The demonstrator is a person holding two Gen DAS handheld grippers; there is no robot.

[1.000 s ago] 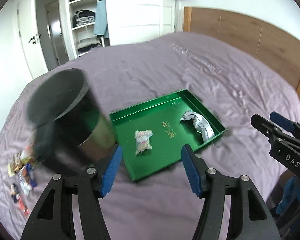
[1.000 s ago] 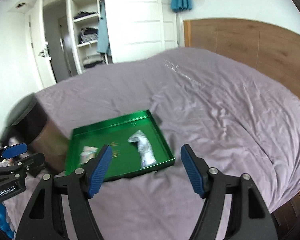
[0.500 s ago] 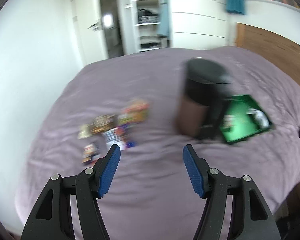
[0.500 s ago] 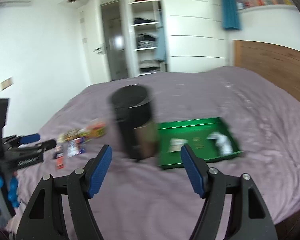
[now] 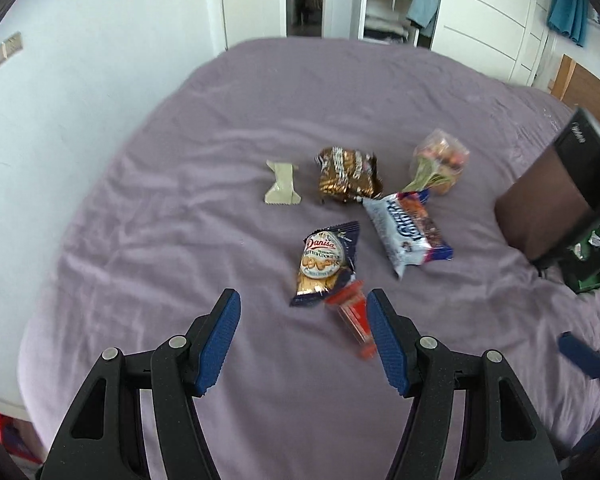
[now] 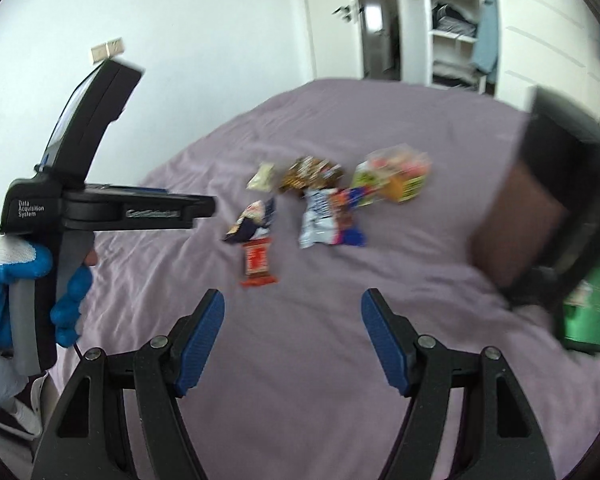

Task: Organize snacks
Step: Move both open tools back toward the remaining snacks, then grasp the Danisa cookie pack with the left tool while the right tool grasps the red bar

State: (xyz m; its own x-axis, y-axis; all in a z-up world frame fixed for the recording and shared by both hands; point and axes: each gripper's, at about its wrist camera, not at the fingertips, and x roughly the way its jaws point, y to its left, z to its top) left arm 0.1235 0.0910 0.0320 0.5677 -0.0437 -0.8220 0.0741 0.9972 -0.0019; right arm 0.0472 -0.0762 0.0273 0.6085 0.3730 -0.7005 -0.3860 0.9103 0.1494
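While most of the snacks lie loose on the purple bed, the sorting looks barely begun. Far right of the left gripper, the green tray holds only a couple of wrappers behind a dark canister. Ahead of its spread, empty jaws lie the white-blue bag, Danisa cookie pack and, nearest, the red bar. The right gripper is likewise open and empty.

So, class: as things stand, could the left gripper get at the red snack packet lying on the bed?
Probably yes. The left gripper is open and empty, and the red snack packet lies on the purple bed just ahead by its right finger, only its top edge touching the Danisa cookie bag.
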